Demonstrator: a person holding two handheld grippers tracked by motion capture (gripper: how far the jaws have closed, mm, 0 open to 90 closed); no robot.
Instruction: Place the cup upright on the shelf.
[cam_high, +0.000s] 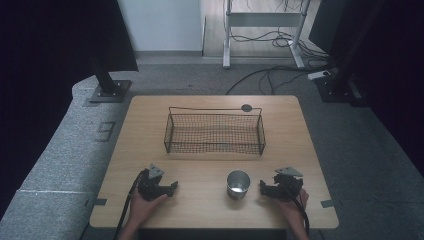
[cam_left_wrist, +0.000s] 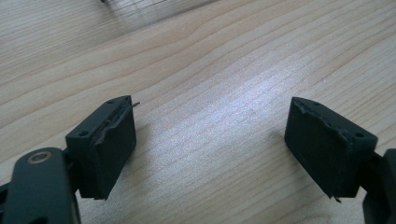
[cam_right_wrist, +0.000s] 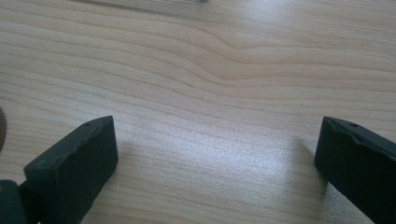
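Presently, we note:
Left tongs (cam_high: 174, 187): we hold them low on the tabletop (cam_high: 210, 165), spread wide, nothing between.
Right tongs (cam_high: 262, 188): likewise spread wide and gripping nothing, just right of the cup.
Metal cup (cam_high: 238, 184): upright between both tongs, touching neither.
Wire basket (cam_high: 214, 131): farther back, mid-tabletop.
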